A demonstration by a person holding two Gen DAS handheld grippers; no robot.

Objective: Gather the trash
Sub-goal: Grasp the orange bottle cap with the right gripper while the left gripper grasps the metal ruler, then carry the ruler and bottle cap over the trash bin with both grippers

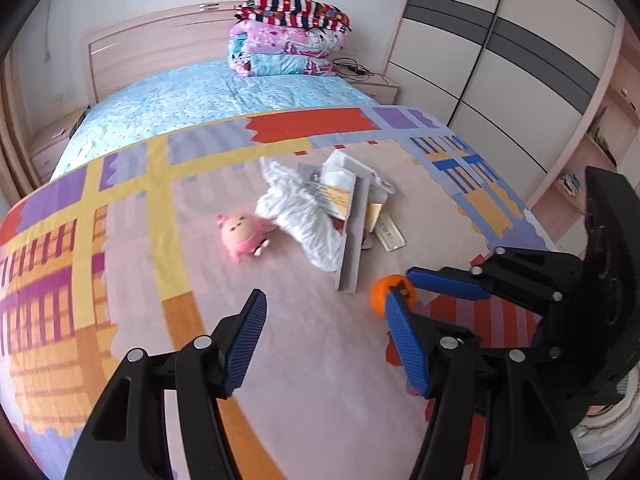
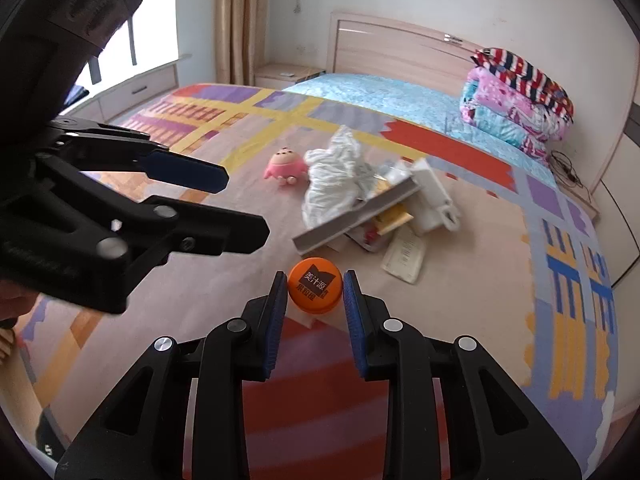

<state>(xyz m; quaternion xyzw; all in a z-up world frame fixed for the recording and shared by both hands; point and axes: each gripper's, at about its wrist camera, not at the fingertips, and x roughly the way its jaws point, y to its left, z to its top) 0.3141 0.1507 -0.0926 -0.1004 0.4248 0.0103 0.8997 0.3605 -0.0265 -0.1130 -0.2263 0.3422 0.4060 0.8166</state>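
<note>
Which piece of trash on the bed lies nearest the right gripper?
The orange cap, sitting alone between the right gripper fingers; the other trash lies heaped farther up the bed.

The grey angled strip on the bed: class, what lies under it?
Under the grey strip: crumpled white plastic bag, yellow packet, white box behind. Anything deeper in the pile is covered.

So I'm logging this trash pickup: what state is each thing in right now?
Orange cap: lying on the bedspread, between the right tool's pads, grip not clear.
Left tool: open, empty.
Trash pile: heaped, untouched.
Pink toy: lying beside the pile.
Folded quilts: stacked at the headboard.
</note>
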